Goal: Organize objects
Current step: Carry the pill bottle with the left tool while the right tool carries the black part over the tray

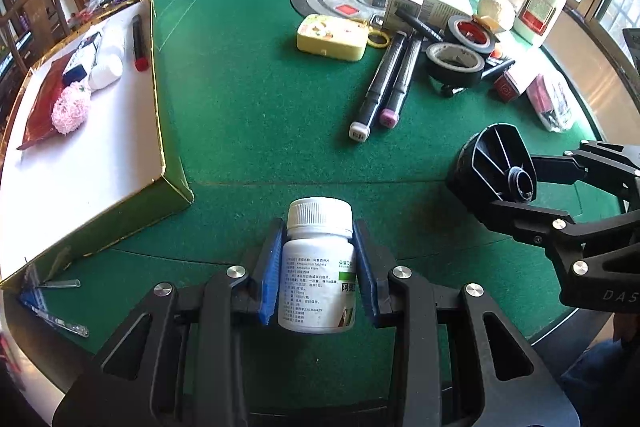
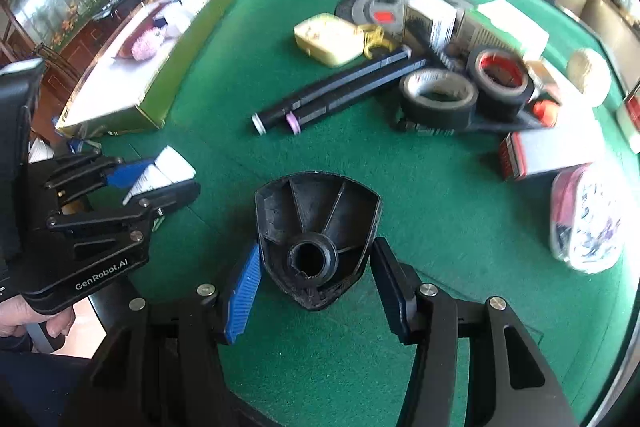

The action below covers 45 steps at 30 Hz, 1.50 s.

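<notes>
White pill bottle sits clamped between the blue pads of the left hand-held gripper, above the near edge of the green worktop. Beside it, the right hand-held gripper grasps a black ribbed plastic part. Markers and tape rolls lie farther back; an open box stands at the left.

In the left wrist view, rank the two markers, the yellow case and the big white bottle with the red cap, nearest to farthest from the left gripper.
From the left gripper:
1. Two markers, lying side by side, ahead and slightly right; too close to separate.
2. Yellow case, beyond the markers' far ends.
3. Big white bottle, far right, by the table edge.
</notes>
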Available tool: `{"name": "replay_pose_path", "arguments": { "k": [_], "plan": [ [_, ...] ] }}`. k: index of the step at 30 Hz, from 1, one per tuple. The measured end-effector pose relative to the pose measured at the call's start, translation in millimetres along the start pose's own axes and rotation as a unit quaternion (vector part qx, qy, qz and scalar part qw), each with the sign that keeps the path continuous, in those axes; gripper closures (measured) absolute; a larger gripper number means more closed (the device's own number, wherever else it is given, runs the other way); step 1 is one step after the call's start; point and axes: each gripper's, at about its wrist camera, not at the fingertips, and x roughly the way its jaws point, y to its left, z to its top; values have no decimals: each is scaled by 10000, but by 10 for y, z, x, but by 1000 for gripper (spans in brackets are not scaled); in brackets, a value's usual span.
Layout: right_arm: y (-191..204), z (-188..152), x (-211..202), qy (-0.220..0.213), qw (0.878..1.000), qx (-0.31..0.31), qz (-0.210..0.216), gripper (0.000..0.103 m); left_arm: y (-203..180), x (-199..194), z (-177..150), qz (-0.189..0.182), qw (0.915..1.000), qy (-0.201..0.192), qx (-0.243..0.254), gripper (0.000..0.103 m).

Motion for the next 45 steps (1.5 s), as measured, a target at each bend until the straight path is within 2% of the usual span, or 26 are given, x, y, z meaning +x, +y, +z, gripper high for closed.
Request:
{"name": "replay_pose_path", "arguments": {
  "k": [4,8,11,20,28,33,38,45],
  "plan": [
    [-43,-14,66,206,9997,144,71,48,-31,-29,13,-45,10000,-52,72,70],
    [-29,28,20,81,9999,103,45,48,-31,-87,33,-52,9998,-147,91,70],
    [-33,27,48,143,9997,144,98,48,-20,-120,41,-26,9998,-196,103,70],
    [39,145,-27,-18,9996,174,211,48,198,-364,69,9,9990,-441,-125,70],
    [224,323,-54,-153,9991,202,348,48,633,-717,115,41,9954,-771,-558,70],
    [396,490,-76,-259,9987,86,420,48,989,-875,119,188,9918,-939,-845,70],
    [664,757,-113,-424,9974,-72,586,48,1373,-947,67,352,9891,-940,-1077,70],
    [1231,1205,-59,-595,9937,-459,829,48,1821,-944,39,431,9867,-893,-1287,70]
  ]
}}
